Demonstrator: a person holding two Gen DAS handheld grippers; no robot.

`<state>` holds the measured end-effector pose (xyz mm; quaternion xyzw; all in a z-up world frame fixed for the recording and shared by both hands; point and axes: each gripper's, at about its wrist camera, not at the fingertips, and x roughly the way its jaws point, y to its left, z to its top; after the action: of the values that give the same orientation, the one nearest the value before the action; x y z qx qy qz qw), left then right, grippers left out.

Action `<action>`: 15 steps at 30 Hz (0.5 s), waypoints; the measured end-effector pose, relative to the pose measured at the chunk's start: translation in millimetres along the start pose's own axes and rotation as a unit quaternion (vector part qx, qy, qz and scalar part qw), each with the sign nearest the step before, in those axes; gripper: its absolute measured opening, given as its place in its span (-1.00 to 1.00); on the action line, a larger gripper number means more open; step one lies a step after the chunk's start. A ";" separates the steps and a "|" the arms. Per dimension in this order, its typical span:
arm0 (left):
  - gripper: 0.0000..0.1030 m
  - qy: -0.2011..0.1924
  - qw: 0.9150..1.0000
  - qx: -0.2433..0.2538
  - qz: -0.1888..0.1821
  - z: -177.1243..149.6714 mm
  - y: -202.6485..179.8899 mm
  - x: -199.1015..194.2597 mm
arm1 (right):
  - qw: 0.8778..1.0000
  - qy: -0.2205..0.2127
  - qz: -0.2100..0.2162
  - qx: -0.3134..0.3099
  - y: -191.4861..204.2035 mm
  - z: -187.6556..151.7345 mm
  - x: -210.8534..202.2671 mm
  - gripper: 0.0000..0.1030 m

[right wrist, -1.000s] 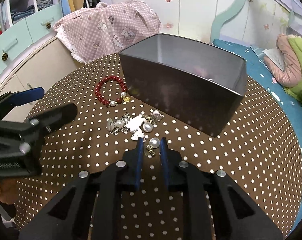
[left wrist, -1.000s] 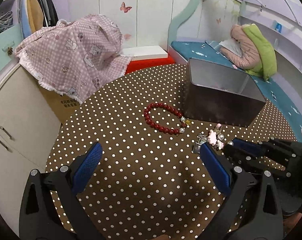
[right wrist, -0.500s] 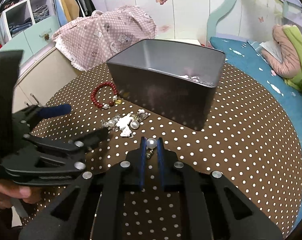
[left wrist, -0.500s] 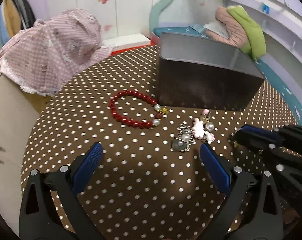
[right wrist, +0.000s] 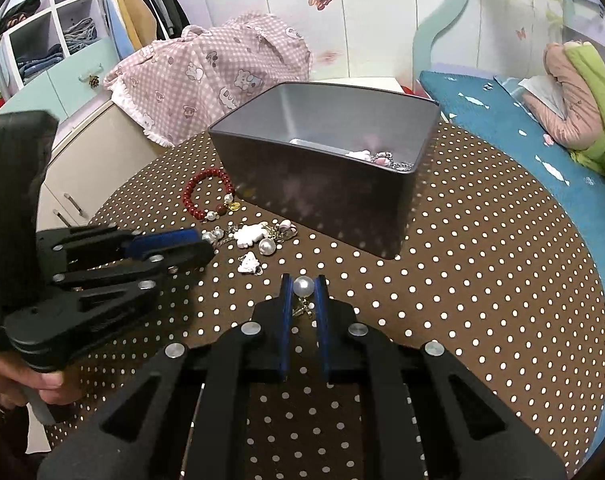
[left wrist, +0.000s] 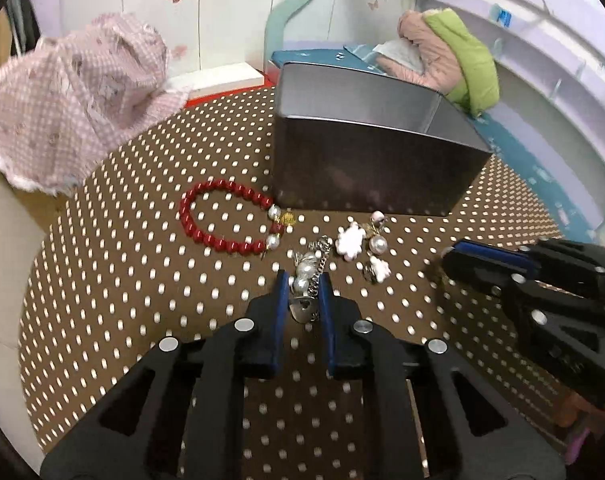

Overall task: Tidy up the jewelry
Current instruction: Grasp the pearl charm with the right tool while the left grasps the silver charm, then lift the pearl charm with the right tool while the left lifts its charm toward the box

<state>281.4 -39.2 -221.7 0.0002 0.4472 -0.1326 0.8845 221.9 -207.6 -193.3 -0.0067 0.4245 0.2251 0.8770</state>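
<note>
Only right wrist view shows jewelry [right wrist: 382, 159] inside box [right wrist: 322, 196].

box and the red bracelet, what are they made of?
Box: looks like metal or hard plastic, dark grey satin; thin rigid walls with a dull sheen. Can't tell which.
Red bracelet: glossy red round beads, likely glass, stone or plastic, with two pearl-like beads and a gold-coloured charm.
</note>
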 end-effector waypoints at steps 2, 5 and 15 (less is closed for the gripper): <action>-0.70 -0.003 1.000 -0.009 -0.004 -5.4 5.4 -6.9 | 1.000 -0.001 0.002 0.000 0.7 0.0 -1.4 -0.82; -0.70 -0.011 1.000 -0.019 -0.006 -9.9 12.7 -19.2 | 1.000 -0.004 0.005 -0.002 2.1 0.7 -4.4 -0.82; -0.70 -0.046 0.999 -0.022 -0.007 -8.0 20.2 -63.5 | 1.000 -0.022 0.009 -0.007 7.8 8.8 -20.1 -0.82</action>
<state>243.9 -3.9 -178.5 -0.0281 0.4091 -0.1285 0.9030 214.5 -206.6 -171.3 -0.0040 0.4033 0.2356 0.8842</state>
